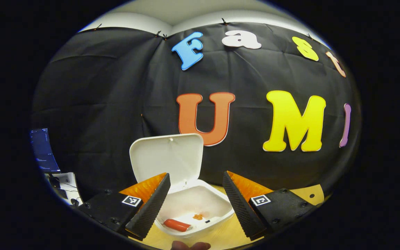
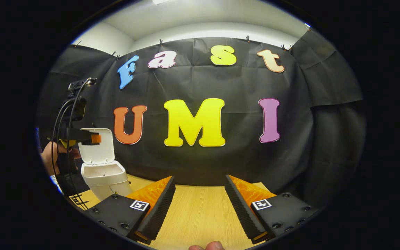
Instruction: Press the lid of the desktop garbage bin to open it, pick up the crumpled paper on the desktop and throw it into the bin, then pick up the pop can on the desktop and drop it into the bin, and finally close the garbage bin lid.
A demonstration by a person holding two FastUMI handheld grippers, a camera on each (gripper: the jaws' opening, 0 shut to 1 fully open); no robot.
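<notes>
white bin [image 1: 193,205] under the wide left gripper [image 1: 196,194], contents half hidden; right gripper [image 2: 200,198] wide.

So the bin [image 1: 193,205] sits on the worktop [image 2: 200,211] at the far left, close to the wall behind it, lid [image 1: 167,158] standing upright at its back edge. The can [image 1: 176,225] lies inside at the bottom. The left tool [image 1: 196,203] hangs just over the bin's near rim, fingers spread either side. The right tool [image 2: 200,208] is well off to the right, over bare worktop, fingers apart.
</notes>
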